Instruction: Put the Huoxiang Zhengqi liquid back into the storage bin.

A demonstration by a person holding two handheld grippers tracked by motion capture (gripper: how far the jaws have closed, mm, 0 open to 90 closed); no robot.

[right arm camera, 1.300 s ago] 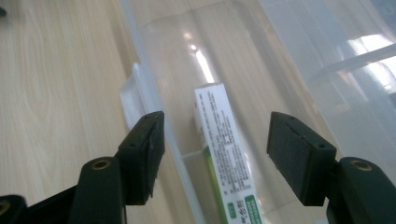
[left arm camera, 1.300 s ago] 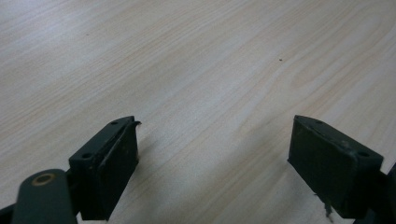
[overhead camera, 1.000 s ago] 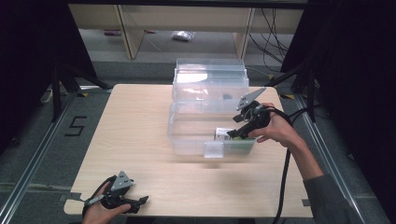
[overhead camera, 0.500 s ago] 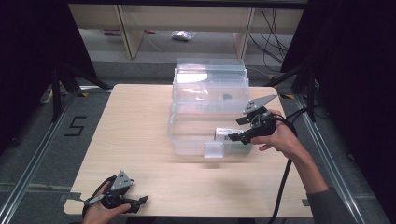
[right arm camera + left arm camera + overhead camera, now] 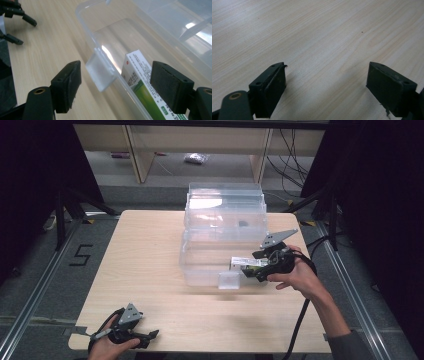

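Note:
A clear plastic bin (image 5: 210,270) stands mid-table with its lid (image 5: 225,202) swung up behind it. Inside, at the right front corner, lies a white and green carton (image 5: 246,263) (image 5: 140,82). My right gripper (image 5: 248,270) (image 5: 115,72) reaches in over the bin's right front corner. Its jaws have just been opening and stand apart. The carton and the bin's front wall lie between them, and the pads press on neither. My left gripper (image 5: 150,337) (image 5: 327,72) rests open on the table near the front left corner, with bare wood between its jaws.
The bin's front latch tab (image 5: 229,281) (image 5: 100,72) hangs down just left of my right gripper. The wooden table (image 5: 145,250) is bare to the left and front of the bin. Shelving (image 5: 150,140) and cables stand beyond the far edge.
My right hand has shifted a little toward the table's front and levelled out. Its jaws have spread and the carton now lies free in the bin. The left gripper has stayed still.

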